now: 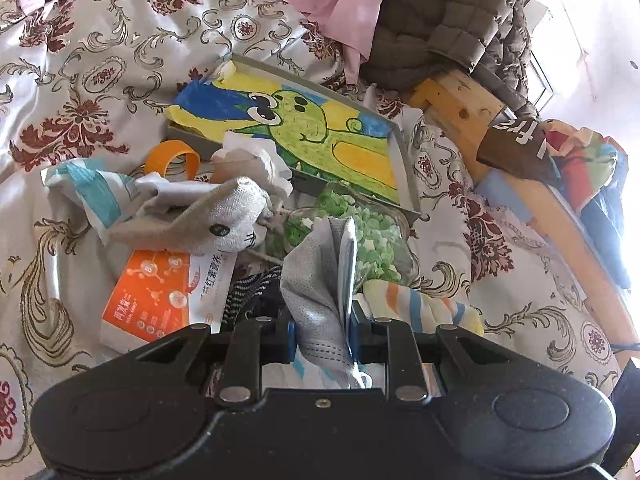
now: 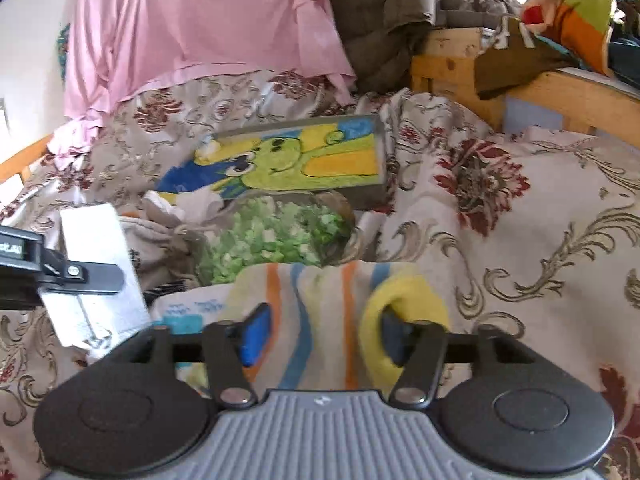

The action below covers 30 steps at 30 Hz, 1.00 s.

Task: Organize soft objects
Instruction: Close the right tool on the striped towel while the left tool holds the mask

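Note:
In the left wrist view my left gripper (image 1: 322, 332) is shut on a grey perforated cloth (image 1: 316, 280), which stands up folded between the blue pads. From the right wrist view the same cloth (image 2: 100, 264) hangs at the left, clamped by a black finger (image 2: 94, 274). A sock with orange and blue stripes (image 2: 320, 304) lies on the floral bedspread (image 2: 520, 240). My right gripper (image 2: 324, 336) stands open over it, one finger at each side, the right finger at the sock's yellow end (image 2: 420, 300). The sock (image 1: 420, 306) also shows just right of my left gripper.
A grey cat-face sock (image 1: 224, 224), crumpled tissue (image 1: 256, 164), a bag of green bits (image 1: 372, 240), an orange box (image 1: 160, 296) and an orange tape loop (image 1: 172, 158) lie heaped on the bed. Behind them: a framed dinosaur drawing (image 1: 320, 132), pink sheet (image 2: 200, 20), quilted jacket (image 1: 460, 20), wooden frame (image 1: 460, 104).

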Each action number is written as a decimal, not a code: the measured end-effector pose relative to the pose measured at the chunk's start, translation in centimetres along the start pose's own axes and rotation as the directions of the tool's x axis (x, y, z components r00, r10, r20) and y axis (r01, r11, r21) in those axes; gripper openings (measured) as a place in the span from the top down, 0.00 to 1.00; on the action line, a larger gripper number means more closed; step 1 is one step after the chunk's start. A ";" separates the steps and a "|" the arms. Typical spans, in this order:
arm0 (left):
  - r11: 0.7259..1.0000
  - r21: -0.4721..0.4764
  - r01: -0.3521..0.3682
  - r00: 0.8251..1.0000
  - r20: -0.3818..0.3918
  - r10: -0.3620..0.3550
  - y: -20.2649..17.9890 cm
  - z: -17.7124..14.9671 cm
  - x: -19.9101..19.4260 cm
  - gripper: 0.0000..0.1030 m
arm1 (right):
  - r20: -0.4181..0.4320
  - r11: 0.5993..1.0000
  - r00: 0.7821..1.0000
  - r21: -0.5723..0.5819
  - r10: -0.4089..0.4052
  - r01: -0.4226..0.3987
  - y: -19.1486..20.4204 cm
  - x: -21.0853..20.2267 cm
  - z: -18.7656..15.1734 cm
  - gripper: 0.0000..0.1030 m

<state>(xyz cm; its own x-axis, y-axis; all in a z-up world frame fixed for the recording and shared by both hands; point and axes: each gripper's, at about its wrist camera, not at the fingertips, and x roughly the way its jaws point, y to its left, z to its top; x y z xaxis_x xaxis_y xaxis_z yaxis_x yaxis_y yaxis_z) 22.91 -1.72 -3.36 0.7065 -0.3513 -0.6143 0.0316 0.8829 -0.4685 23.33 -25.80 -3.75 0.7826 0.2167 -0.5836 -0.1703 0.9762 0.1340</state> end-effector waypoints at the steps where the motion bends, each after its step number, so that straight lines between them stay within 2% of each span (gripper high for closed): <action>1: 1.000 0.000 -0.001 1.000 -0.001 0.001 -0.1 0.0 0.0 0.75 | -0.006 1.000 1.000 -0.006 0.012 -0.012 0.4 0.2 0.0 0.27; 7: 1.000 0.000 0.004 1.000 -0.002 -0.004 -0.3 -0.1 0.0 0.75 | -0.055 1.000 0.998 -0.015 0.021 -0.022 1.2 0.9 -0.3 0.19; 13: 1.000 0.010 0.008 1.000 -0.006 -0.008 -0.8 -0.5 -0.2 0.75 | -0.102 0.998 0.993 0.001 0.061 -0.061 1.3 1.7 -0.6 0.20; 14: 1.000 0.010 0.008 1.000 -0.008 -0.008 -0.8 -0.5 -0.2 0.75 | -0.108 0.999 0.993 -0.011 0.052 -0.053 1.4 1.8 -0.7 0.24; 15: 1.000 0.011 0.006 1.000 -0.008 -0.006 -0.8 -0.5 -0.2 0.75 | -0.117 0.999 0.992 -0.021 0.043 -0.046 1.6 1.9 -0.7 0.41; 16: 1.000 0.011 0.004 1.000 -0.009 -0.004 -0.8 -0.5 -0.2 0.75 | -0.130 0.999 0.991 -0.025 0.043 -0.047 1.7 2.1 -0.8 0.49; 17: 1.000 0.011 0.003 1.000 -0.008 -0.003 -0.9 -0.5 -0.2 0.75 | -0.132 0.998 0.990 -0.021 0.052 -0.055 1.7 2.0 -0.9 0.51; 19: 1.000 0.011 0.003 1.000 -0.005 -0.003 -0.9 -0.5 -0.3 0.75 | -0.114 0.998 0.992 -0.036 0.046 -0.050 1.8 1.6 -0.9 0.66; 24: 1.000 0.013 0.005 1.000 -0.001 -0.005 -1.1 -0.3 -0.2 0.75 | -0.047 0.999 0.998 -0.014 0.028 -0.029 1.3 0.3 -0.4 0.88; 30: 1.000 0.015 0.002 1.000 0.003 -0.002 -1.5 0.0 0.3 0.75 | -0.049 1.000 0.999 -0.006 -0.002 0.002 1.0 0.5 -0.2 0.90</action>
<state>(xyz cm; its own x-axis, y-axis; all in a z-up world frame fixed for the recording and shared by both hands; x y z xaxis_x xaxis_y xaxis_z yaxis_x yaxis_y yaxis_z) 23.10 -3.12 -2.87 0.7088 -0.3524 -0.6110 0.0440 0.8866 -0.4604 23.47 -24.74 -4.06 0.7529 0.2145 -0.6222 -0.1724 0.9767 0.1282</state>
